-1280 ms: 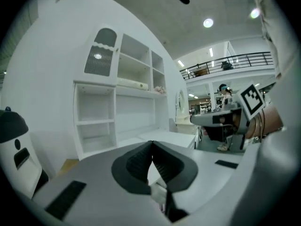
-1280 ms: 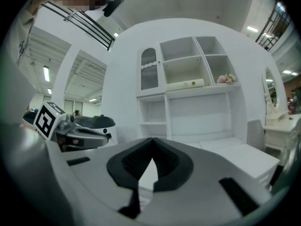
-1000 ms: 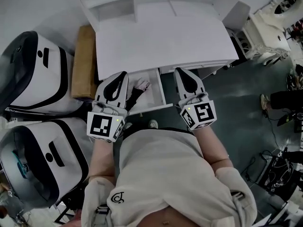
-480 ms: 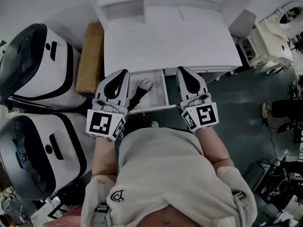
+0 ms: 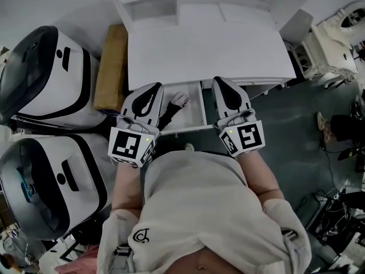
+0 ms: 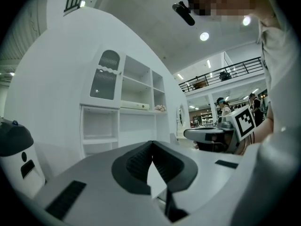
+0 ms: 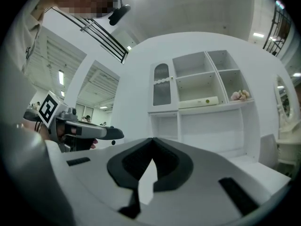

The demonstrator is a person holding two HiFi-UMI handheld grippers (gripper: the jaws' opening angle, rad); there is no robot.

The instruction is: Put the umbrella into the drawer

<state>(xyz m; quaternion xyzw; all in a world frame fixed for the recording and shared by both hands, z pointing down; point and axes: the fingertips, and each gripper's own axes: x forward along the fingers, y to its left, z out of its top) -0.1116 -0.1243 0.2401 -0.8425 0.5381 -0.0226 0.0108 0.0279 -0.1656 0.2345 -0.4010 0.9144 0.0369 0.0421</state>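
Note:
The white desk point(image 5: 211, 50) has one drawer point(image 5: 194, 110) pulled out toward me at its front edge. Inside lies the folded dark umbrella point(image 5: 166, 117) with its pale handle point(image 5: 178, 100) pointing toward the desk. My left gripper point(image 5: 153, 88) hovers over the drawer's left edge, partly covering the umbrella. Its jaws are shut and empty, as the left gripper view point(image 6: 151, 142) shows. My right gripper point(image 5: 220, 82) is just right of the drawer. In the right gripper view point(image 7: 151, 139) it is shut on nothing.
Two big white-and-black rounded machines point(image 5: 40, 76) point(image 5: 48, 187) stand at the left, with a brown cardboard box point(image 5: 111, 67) between them and the desk. A white shelf unit point(image 5: 148, 1) rises behind the desk. More equipment point(image 5: 336, 33) and cables are at the right.
The right gripper has lifted slightly. The left gripper stays by the drawer's left edge. The umbrella and drawer have not moved.

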